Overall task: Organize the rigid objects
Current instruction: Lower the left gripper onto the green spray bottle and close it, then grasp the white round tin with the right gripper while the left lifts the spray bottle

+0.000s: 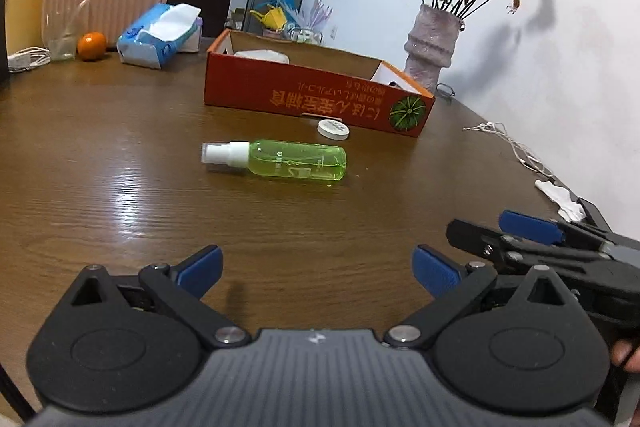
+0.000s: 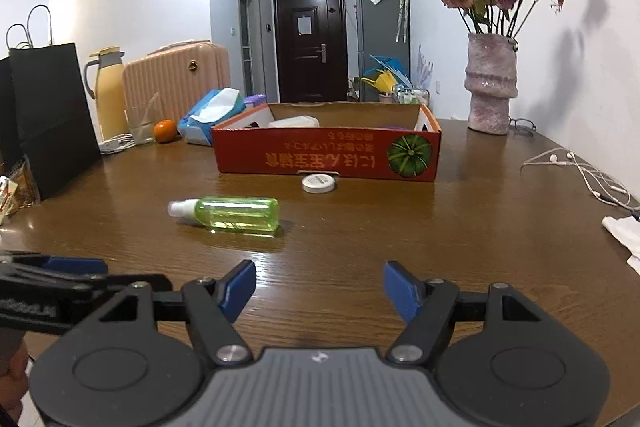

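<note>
Both claws, left claw [image 1: 318,273] and right claw [image 2: 320,291], gape empty above the desk [image 1: 120,155]. The green bottle [image 1: 276,159] lies before the orange box [image 1: 316,87]; only the right view shows a black bag [image 2: 48,115].

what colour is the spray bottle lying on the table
The spray bottle is translucent lime green with a white spray cap, clearest in the left wrist view.

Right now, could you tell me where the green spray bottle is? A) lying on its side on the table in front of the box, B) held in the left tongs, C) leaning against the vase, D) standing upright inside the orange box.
A: the green spray bottle lies flat on the table, short of the orange box; both tongs are open and empty.
</note>
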Motion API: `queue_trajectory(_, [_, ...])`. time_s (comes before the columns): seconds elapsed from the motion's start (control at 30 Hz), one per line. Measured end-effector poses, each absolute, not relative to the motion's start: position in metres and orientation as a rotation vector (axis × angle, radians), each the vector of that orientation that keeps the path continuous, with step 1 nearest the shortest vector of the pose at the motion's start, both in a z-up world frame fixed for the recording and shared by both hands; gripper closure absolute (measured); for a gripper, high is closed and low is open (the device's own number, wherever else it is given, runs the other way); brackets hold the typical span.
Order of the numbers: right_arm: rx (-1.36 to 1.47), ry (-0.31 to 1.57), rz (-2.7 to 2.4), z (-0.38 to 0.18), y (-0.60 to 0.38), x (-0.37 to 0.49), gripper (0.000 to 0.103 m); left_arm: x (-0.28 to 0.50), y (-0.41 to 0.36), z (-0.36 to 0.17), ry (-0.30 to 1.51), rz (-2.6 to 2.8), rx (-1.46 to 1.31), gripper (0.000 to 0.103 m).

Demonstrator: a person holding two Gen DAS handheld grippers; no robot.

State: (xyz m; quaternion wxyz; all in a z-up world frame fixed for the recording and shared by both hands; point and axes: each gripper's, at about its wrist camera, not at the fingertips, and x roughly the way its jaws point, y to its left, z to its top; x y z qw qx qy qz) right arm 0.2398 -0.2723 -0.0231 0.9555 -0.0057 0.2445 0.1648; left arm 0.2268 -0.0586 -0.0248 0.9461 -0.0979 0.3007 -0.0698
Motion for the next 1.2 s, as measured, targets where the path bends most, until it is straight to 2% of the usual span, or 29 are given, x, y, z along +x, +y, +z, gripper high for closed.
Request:
queue_trajectory(0.43, [-0.016,0.529,0.265,-0.026,-0.301,0.302,0.033,0.34,-0.047,-0.031,0.65,0.021,-0.402,0.0])
queue_trajectory(0.6, [-0.045,0.52,0.271,-0.019,-0.297,0.331,0.033,0.385,-0.05,-0.034,0.648,0.039,-0.374,0.004])
queue_trajectory(0.67, [-0.054,0.513,0.276,-0.016,-0.295,0.346,0.033,0.395,-0.054,-0.036,0.638,0.002,-0.343,0.018])
queue_trajectory(0.7, [-0.052,0.511,0.281,-0.015,-0.293,0.354,0.033,0.399,-0.058,-0.037,0.641,-0.012,-0.307,0.041])
queue_trajectory(0.73, [-0.047,0.511,0.285,-0.014,-0.292,0.362,0.033,0.4,-0.062,-0.038,0.638,-0.034,-0.245,0.058])
queue_trajectory(0.83, [-0.033,0.519,0.319,-0.012,-0.282,0.39,0.033,0.395,-0.064,-0.04,0.628,-0.111,-0.173,0.07])
queue_trajectory(1.07, [-0.101,0.612,0.465,-0.024,-0.222,0.455,0.034,0.381,-0.035,-0.039,0.622,-0.166,-0.078,0.071])
queue_trajectory(1.1, [-0.107,0.621,0.471,-0.027,-0.215,0.461,0.035,0.381,-0.032,-0.039,0.62,-0.157,-0.079,0.068])
queue_trajectory(1.17, [-0.115,0.647,0.469,-0.031,-0.204,0.474,0.037,0.382,-0.027,-0.04,0.628,-0.165,-0.088,0.054])
queue_trajectory(1.2, [-0.121,0.657,0.467,-0.033,-0.2,0.478,0.043,0.383,-0.027,-0.04,0.635,-0.178,-0.096,0.049])
